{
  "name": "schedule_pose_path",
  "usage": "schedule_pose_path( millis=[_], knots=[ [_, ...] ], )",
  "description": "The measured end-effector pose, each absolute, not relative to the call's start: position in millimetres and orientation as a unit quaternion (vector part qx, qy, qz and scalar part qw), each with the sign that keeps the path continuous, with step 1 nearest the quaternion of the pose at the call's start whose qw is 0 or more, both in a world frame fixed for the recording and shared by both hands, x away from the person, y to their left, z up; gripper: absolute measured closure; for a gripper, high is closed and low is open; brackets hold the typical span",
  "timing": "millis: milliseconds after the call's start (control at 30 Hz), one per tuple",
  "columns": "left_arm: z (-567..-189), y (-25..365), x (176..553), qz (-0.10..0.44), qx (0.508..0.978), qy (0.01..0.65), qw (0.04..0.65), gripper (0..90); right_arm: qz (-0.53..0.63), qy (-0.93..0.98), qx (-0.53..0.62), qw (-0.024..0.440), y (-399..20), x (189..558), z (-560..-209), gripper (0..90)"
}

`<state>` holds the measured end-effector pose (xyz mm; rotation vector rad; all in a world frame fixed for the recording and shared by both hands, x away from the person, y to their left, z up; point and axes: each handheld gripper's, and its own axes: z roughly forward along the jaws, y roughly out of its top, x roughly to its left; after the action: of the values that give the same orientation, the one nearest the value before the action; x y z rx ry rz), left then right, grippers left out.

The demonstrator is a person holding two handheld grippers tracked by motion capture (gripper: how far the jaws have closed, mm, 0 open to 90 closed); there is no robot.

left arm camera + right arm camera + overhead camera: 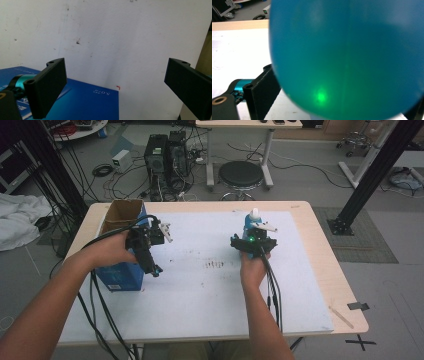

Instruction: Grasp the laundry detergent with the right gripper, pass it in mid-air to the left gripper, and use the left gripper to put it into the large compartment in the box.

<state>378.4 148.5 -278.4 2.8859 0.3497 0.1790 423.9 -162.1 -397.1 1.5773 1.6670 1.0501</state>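
Observation:
A blue bottle point(251, 223) with a white cap stands upright on the white mat point(200, 290), right of the middle. My right gripper point(255, 239) comes at it from the near side, level with its body. In the right gripper view the blue bottle point(347, 55) bulges between the black jaws, and the left one lies against its side, so my right gripper point(339, 102) is shut on it. My left gripper point(152, 265) hangs by the blue box point(120, 277), pointing down. Its jaws stand wide apart with nothing between them, so my left gripper point(115, 82) is open over the mat point(112, 37).
The blue box point(82, 102) is tall, with an open brown top, and stands at the mat's left edge. The wooden table point(325, 270) shows bare around the mat. Black tape marks lie at its front right corner. Cables trail from both grippers toward the near edge.

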Motion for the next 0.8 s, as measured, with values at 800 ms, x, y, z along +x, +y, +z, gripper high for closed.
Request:
schedule_pose_path(
  millis=[800],
  knots=[
    [-280.7,150.3,378.9,0.058,0.984,0.121,0.113,4.3,0.400,0.626,0.589,0.318,-164.1,426.5,-398.4,25.1]
  ],
)
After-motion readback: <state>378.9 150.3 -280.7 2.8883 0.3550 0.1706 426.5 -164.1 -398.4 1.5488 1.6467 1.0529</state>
